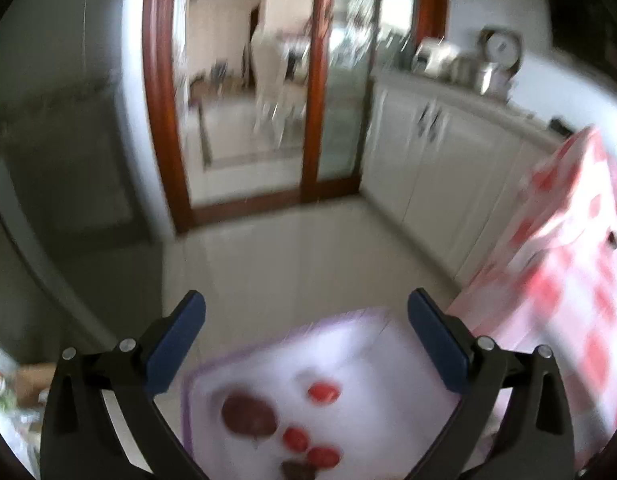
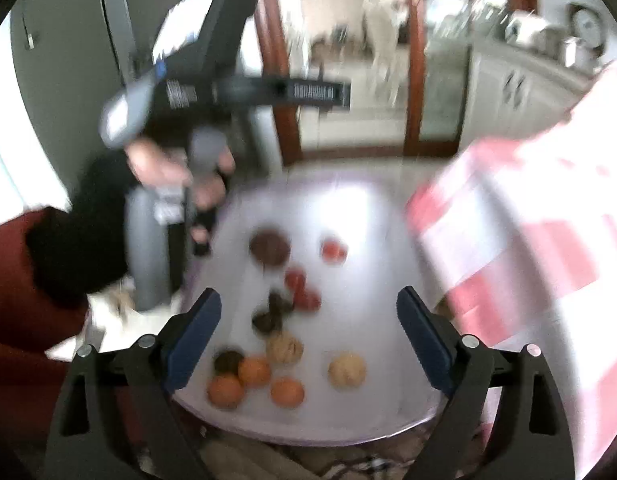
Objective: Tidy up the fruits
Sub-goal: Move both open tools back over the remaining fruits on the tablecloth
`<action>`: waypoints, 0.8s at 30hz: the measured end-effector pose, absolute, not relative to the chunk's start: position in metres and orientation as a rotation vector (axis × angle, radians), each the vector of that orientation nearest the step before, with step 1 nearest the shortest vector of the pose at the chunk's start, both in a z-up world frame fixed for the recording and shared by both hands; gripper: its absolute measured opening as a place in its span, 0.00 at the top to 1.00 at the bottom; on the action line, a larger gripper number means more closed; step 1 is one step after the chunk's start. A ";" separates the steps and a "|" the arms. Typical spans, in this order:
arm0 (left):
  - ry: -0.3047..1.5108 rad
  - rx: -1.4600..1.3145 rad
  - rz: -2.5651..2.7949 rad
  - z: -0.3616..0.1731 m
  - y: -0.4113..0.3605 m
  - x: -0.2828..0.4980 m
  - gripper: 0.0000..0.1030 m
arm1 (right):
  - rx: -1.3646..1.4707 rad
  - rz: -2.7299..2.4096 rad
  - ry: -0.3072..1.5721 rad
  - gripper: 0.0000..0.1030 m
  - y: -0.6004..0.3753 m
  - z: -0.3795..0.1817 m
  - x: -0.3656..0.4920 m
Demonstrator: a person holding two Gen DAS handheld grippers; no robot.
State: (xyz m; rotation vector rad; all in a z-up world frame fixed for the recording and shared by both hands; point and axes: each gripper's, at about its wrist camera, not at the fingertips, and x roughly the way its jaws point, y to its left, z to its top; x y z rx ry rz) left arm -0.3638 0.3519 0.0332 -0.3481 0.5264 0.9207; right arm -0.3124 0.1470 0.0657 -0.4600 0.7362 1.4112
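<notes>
Two hand-held grippers hang above a pale, smooth tray with a thin purple rim (image 2: 308, 434), both with their jaws spread wide and nothing between the flat blue pads. From the right wrist view, the right hand-held gripper (image 2: 308, 336) frames a scatter of small round fruits lying on the tray: three glossy orange ones (image 2: 254, 371) clustered at the near edge, two ribbed, cream-coloured ones (image 2: 347, 369) just beyond, a couple of dark, wrinkled lumps (image 2: 268, 320) in the middle, several smooth red ones (image 2: 295, 280) further on and one large, dull maroon ball (image 2: 269, 246) at the far end. The left hand-held gripper (image 1: 306, 336), black with a grey handle, shows in that same view gripped by a hand (image 2: 164, 168) in a dark sleeve. Its own camera looks past the far part of the tray (image 1: 268, 344) to the red fruits (image 1: 323, 392) and the maroon ball (image 1: 248, 414). Right of the tray hangs a soft red-and-white checked cloth (image 2: 528, 240). Both views are blurred, so finer textures cannot be made out.
</notes>
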 end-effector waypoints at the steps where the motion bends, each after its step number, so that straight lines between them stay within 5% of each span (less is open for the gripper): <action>1: 0.502 -0.319 0.903 0.045 0.344 -0.357 0.02 | -0.410 1.396 0.696 0.15 0.137 0.081 -0.306; 9: 0.433 -0.103 0.624 0.106 0.241 -0.253 0.02 | -0.120 1.034 0.520 0.15 0.046 0.139 -0.225; 24: 0.668 -0.185 0.093 0.053 0.103 0.003 0.02 | 0.202 0.367 0.753 0.15 -0.133 0.112 -0.022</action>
